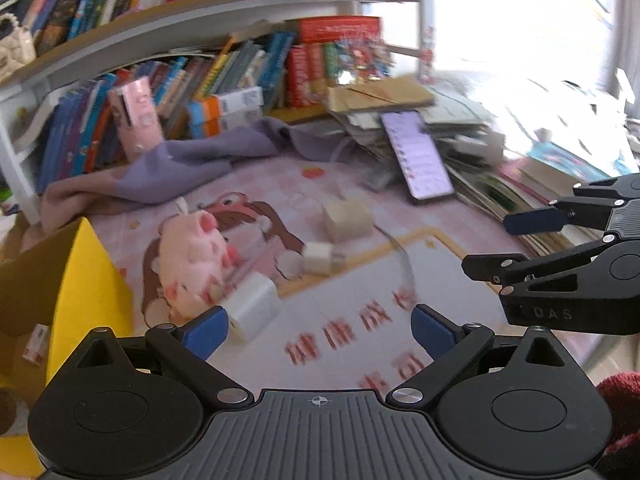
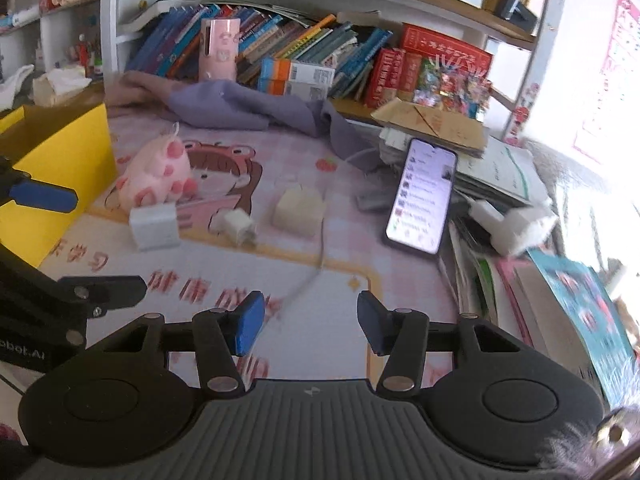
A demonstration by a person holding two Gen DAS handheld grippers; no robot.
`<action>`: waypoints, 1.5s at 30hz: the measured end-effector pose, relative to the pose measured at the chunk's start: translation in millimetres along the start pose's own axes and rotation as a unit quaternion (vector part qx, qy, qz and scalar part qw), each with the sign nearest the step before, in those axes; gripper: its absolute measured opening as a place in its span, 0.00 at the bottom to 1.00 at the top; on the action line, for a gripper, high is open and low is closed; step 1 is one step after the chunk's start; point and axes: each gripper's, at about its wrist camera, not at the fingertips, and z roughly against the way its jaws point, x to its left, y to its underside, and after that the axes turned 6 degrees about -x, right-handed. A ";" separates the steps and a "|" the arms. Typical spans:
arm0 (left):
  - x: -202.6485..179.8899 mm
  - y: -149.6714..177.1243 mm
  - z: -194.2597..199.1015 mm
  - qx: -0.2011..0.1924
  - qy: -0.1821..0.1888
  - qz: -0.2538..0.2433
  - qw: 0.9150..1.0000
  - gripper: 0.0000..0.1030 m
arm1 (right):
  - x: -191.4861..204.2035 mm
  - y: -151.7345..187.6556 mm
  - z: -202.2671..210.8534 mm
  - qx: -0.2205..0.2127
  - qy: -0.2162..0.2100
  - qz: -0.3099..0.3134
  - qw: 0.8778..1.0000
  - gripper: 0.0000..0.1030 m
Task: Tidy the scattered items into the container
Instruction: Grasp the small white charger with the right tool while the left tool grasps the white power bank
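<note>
While a pink cartoon mat [image 2: 360, 264] is covering the desk, a yellow box [image 2: 68, 160] is standing open at its left edge. Right of it a pink plush [image 2: 156, 172] is lying beside a silver block [image 2: 154, 226], a white charger [image 2: 236, 226] and a cream cube [image 2: 298, 210], all loose on the mat. Further right a lit phone [image 2: 422, 196] is leaning on stacked papers [image 2: 500, 172]. Books [image 2: 280, 44] are filling the shelf behind. Both the left gripper [image 1: 320, 328] and the right gripper [image 2: 310, 322] are hanging with fingers apart, holding nothing.
</note>
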 end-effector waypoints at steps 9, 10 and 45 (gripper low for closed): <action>11.7 -14.0 -27.9 0.029 -0.064 0.033 0.997 0.93 | -21.0 -27.2 -53.2 0.003 -0.076 -0.001 0.997 0.47; 12.5 -13.7 -30.6 0.034 -0.063 0.038 0.997 0.87 | -22.0 -28.7 -59.0 0.006 -0.083 -0.002 0.997 0.46; 37.3 -3.8 -102.9 0.138 -0.037 0.139 0.980 0.54 | 8.2 -43.6 -182.3 0.101 -0.201 0.056 0.973 0.23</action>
